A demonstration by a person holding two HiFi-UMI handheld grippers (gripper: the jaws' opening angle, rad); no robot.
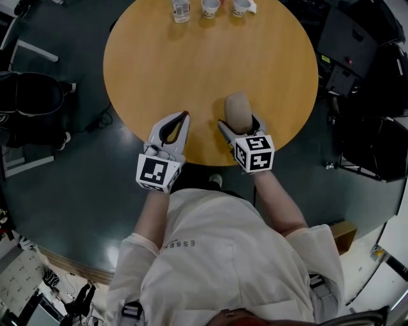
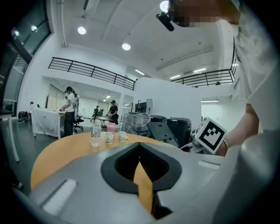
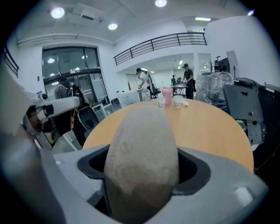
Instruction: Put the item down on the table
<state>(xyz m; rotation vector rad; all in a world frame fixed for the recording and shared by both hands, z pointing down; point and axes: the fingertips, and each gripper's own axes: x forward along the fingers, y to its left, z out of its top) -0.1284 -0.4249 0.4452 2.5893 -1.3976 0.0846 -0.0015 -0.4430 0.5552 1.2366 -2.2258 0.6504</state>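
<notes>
A beige, egg-shaped potato-like item (image 1: pixel 238 109) (image 3: pixel 141 157) is held between the jaws of my right gripper (image 1: pixel 240 121), which is shut on it above the near edge of the round wooden table (image 1: pixel 210 57). In the right gripper view the item fills the gap of that right gripper (image 3: pixel 141 183) and hides the fingertips. My left gripper (image 1: pixel 183 116) hovers at the table's near edge to the left, jaws shut with nothing between them; in its own view the left gripper (image 2: pixel 140 146) shows tips that meet.
At the table's far edge stand a clear bottle (image 1: pixel 181 10) and two paper cups (image 1: pixel 210 7), (image 1: pixel 241 7). Dark cases and equipment (image 1: pixel 357 44) sit on the floor to the right, a black chair (image 1: pixel 29 95) to the left. People stand in the background (image 2: pixel 70 109).
</notes>
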